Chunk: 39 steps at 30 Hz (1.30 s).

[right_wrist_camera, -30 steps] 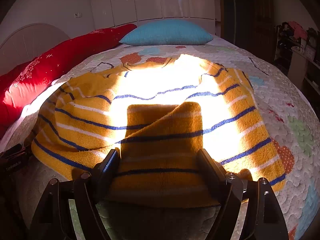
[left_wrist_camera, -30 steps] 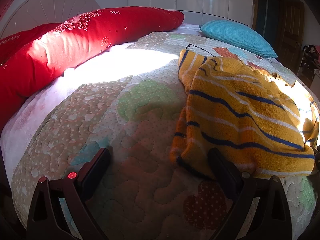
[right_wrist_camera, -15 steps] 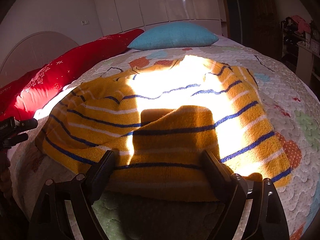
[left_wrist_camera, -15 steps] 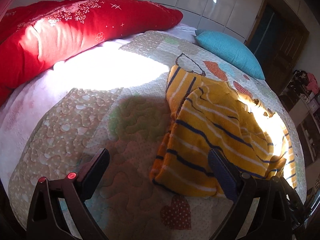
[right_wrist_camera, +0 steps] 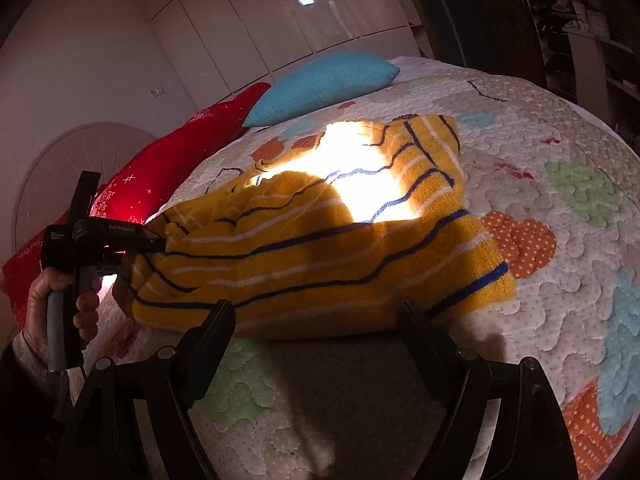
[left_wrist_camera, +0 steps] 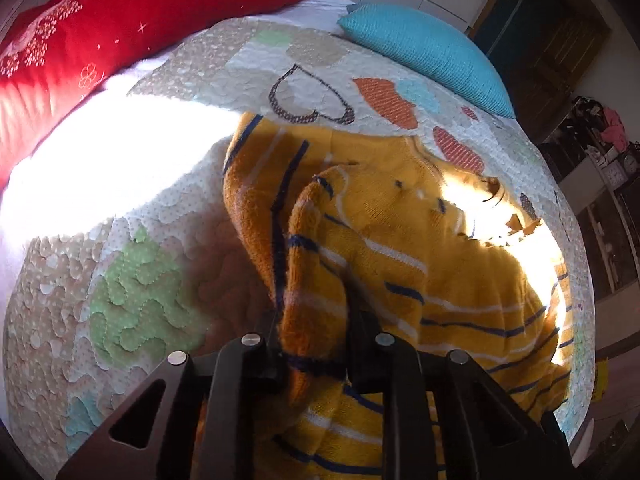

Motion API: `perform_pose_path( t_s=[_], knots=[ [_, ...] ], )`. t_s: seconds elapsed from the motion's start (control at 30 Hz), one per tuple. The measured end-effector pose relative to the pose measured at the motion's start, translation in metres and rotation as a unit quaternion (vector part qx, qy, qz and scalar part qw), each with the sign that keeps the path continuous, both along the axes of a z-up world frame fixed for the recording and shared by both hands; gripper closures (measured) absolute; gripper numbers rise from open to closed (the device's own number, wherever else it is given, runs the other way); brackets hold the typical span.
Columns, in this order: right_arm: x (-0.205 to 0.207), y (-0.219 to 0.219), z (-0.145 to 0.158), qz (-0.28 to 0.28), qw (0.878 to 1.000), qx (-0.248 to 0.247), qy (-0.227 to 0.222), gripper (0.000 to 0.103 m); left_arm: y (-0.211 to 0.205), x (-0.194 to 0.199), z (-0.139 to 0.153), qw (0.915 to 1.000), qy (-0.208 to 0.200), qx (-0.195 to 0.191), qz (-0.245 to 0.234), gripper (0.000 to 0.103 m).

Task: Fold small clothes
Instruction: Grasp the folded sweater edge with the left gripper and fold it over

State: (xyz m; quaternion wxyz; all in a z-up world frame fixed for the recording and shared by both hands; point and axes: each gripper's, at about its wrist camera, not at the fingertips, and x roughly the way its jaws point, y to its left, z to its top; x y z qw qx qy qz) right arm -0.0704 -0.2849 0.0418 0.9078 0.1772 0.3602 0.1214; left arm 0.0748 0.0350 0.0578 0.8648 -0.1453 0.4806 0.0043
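From the left wrist view, we see the left gripper (left_wrist_camera: 316, 344) clamped on a bunched ridge of the fuzzy yellow knit sweater (left_wrist_camera: 400, 248), the wool squeezed up between the two black fingers. The sweater, with navy and white stripes, sprawls rumpled over the right half of the quilted bedspread (left_wrist_camera: 132, 288), which is puffy with stitched wavy patches and hearts. A shiny red bolster (left_wrist_camera: 120, 36) curves along the far left and a nubby teal pillow (left_wrist_camera: 428, 52) sits far right.

In the right wrist view, our right gripper (right_wrist_camera: 316, 320) is spread wide, gripping nothing, fingertips just at the sweater's near hem. The sweater (right_wrist_camera: 320, 240) lies mid-bed, its left end pinched and lifted by the left gripper (right_wrist_camera: 156, 242).
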Motion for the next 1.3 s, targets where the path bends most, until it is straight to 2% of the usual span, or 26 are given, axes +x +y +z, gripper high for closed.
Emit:
perform_pose_path(
  t_s=[0.13,0.23,0.3,0.4,0.43,0.47,0.53,0.57,0.6,0.63,0.67,0.73,0.77,0.83,0.9,0.97,1.03,1.1,1.17,1.3],
  knots=[
    [-0.011,-0.036,0.001,-0.040,0.999,0.033,0.003,0.020,-0.049,0.005,0.051,0.9976,-0.048,-0.012,-0.049,0.084],
    [-0.021,-0.061,0.002,-0.076,0.996,0.051,0.000,0.020,-0.110,0.014,0.067,0.9921,-0.060,-0.005,-0.110,0.085],
    [-0.026,-0.077,0.002,-0.099,0.994,0.055,0.001,0.020,-0.156,0.020,0.061,0.9873,-0.058,0.007,-0.148,0.085],
    [-0.033,-0.095,-0.002,-0.126,0.990,0.059,0.010,0.020,-0.216,0.027,0.038,0.9813,-0.040,0.000,-0.188,0.086],
    [-0.036,-0.101,-0.004,-0.131,0.989,0.060,0.014,0.020,-0.232,0.028,0.029,0.9793,-0.033,-0.004,-0.200,0.092],
    [-0.037,-0.105,-0.006,-0.134,0.989,0.064,0.016,0.021,-0.247,0.030,0.019,0.9745,-0.019,-0.026,-0.222,0.098],
    [-0.039,-0.110,-0.007,-0.135,0.988,0.066,0.018,0.022,-0.266,0.031,0.001,0.9671,0.022,-0.064,-0.245,0.098],
    [-0.040,-0.112,-0.006,-0.135,0.989,0.065,0.016,0.022,-0.271,0.026,-0.003,0.9646,0.029,-0.078,-0.250,0.097],
    [-0.041,-0.113,-0.004,-0.137,0.989,0.063,0.014,0.022,-0.273,0.018,-0.002,0.9613,0.027,-0.087,-0.260,0.089],
    [-0.043,-0.115,-0.001,-0.138,0.989,0.060,0.011,0.021,-0.272,0.010,0.003,0.9573,0.020,-0.096,-0.272,0.080],
    [-0.046,-0.117,0.002,-0.139,0.989,0.058,0.008,0.021,-0.267,0.000,0.009,0.9544,0.012,-0.104,-0.280,0.075],
    [-0.046,-0.118,0.010,-0.133,0.990,0.055,-0.001,0.021,-0.247,-0.023,0.028,0.9511,-0.015,-0.122,-0.283,0.059],
    [-0.043,-0.116,0.015,-0.125,0.991,0.054,-0.007,0.021,-0.234,-0.035,0.040,0.9501,-0.031,-0.126,-0.284,0.055],
    [-0.033,-0.108,0.024,-0.102,0.993,0.056,-0.016,0.021,-0.203,-0.060,0.061,0.9550,-0.072,-0.113,-0.265,0.039],
    [-0.021,-0.093,0.034,-0.067,0.996,0.062,-0.024,0.021,-0.170,-0.082,0.076,0.9651,-0.108,-0.076,-0.226,0.030],
    [-0.006,-0.072,0.043,-0.030,0.997,0.065,-0.028,0.021,-0.140,-0.101,0.082,0.9736,-0.131,-0.028,-0.185,0.030],
    [0.008,-0.052,0.050,-0.004,0.997,0.068,-0.033,0.021,-0.113,-0.116,0.081,0.9786,-0.136,-0.006,-0.155,0.029],
    [0.024,-0.033,0.056,0.015,0.997,0.069,-0.029,0.020,-0.088,-0.128,0.073,0.9832,-0.127,-0.007,-0.131,0.029],
    [0.041,-0.021,0.059,0.027,0.995,0.093,-0.013,0.018,-0.069,-0.138,0.062,0.9865,-0.117,-0.017,-0.113,0.029],
    [0.068,-0.016,0.062,0.007,0.991,0.129,0.017,0.015,-0.039,-0.154,0.043,0.9908,-0.098,-0.046,-0.082,0.029]
  ],
)
